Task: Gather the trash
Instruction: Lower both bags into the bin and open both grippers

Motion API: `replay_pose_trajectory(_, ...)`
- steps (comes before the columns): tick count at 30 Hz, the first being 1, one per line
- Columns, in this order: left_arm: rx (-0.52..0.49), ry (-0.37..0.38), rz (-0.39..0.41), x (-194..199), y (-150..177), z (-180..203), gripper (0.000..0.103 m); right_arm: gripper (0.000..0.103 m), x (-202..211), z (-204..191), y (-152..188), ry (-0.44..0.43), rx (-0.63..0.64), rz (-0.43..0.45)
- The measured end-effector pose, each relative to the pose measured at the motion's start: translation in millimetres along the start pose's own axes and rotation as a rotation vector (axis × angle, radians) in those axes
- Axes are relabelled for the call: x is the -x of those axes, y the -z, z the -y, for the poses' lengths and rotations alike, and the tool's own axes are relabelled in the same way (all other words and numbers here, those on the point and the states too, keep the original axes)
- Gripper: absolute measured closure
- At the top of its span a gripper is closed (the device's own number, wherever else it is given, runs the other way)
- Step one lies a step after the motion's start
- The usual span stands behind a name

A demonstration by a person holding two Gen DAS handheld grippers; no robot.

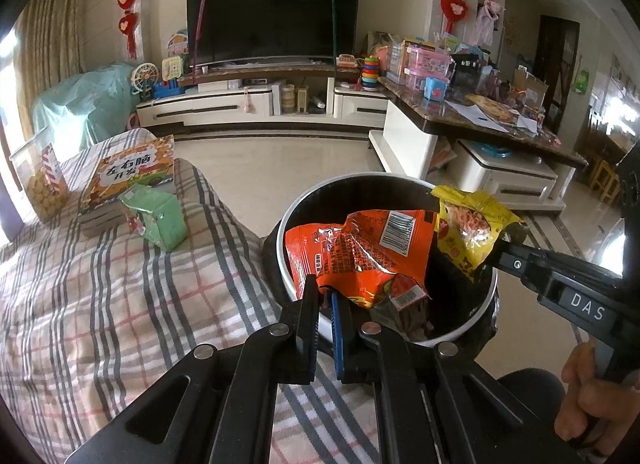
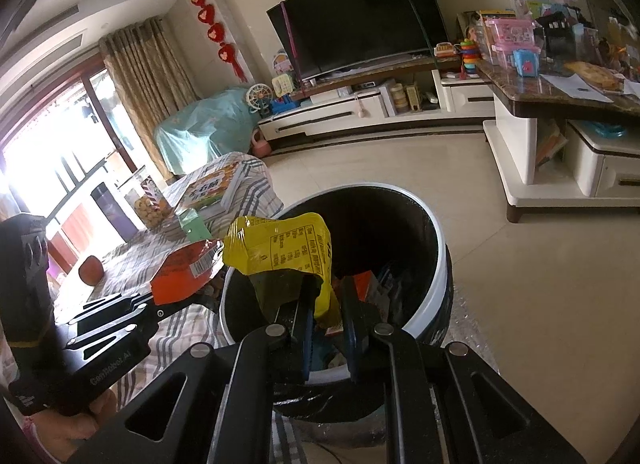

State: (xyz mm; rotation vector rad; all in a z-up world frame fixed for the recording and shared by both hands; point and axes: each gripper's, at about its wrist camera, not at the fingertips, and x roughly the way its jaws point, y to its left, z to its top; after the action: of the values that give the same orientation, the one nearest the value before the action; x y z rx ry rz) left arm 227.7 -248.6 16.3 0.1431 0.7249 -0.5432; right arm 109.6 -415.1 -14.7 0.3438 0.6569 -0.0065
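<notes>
My left gripper (image 1: 325,291) is shut on an orange snack wrapper (image 1: 360,252) and holds it over the mouth of the round black-lined trash bin (image 1: 490,300). My right gripper (image 2: 328,296) is shut on a yellow snack wrapper (image 2: 280,244) and holds it over the same bin (image 2: 436,264). In the left wrist view the yellow wrapper (image 1: 468,224) hangs at the bin's right rim. In the right wrist view the orange wrapper (image 2: 184,272) is at the bin's left rim. Other trash lies inside the bin.
A plaid-covered surface (image 1: 100,304) lies left of the bin with a green carton (image 1: 158,216), a book (image 1: 128,176) and a clear snack jar (image 1: 38,180). A cluttered coffee table (image 1: 480,120) and a TV stand (image 1: 248,100) stand beyond tiled floor.
</notes>
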Motion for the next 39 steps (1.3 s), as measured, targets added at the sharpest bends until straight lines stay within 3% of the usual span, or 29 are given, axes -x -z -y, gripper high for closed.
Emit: replay_pose_trajectory(39, -0.026, -0.011, -0.019, -23.5, -14.8, 12.8, 0.099, 0.091, -14.9, 13.5, -13.1, 0.032, 0.000, -0.024)
